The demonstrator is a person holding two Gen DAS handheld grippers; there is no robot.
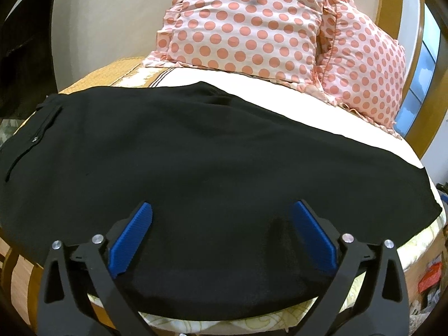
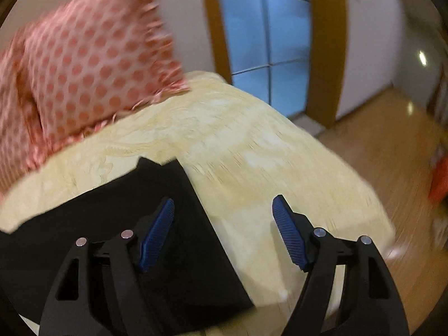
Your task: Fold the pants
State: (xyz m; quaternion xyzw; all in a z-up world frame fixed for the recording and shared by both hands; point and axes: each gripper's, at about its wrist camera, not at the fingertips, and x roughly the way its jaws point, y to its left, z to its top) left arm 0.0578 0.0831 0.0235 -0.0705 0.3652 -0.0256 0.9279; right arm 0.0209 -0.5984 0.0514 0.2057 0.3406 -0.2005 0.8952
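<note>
Black pants [image 1: 196, 162] lie spread flat across the bed, waistband with a button at the left, leg ends to the right. My left gripper [image 1: 222, 210] is open, its blue pads just above the near edge of the pants, holding nothing. In the right wrist view, which is blurred, the leg ends of the pants [image 2: 156, 218] lie on the yellow bedspread [image 2: 252, 145]. My right gripper [image 2: 224, 204] is open and empty over the hem edge, its left pad above the black cloth, its right pad above the bedspread.
Two pink polka-dot pillows [image 1: 252, 25] stand at the head of the bed, also in the right wrist view [image 2: 92, 64]. A wooden-framed glass door [image 2: 266, 42] and wooden floor [image 2: 392, 154] lie beyond the bed's right side. Clutter sits on the floor [image 1: 428, 277].
</note>
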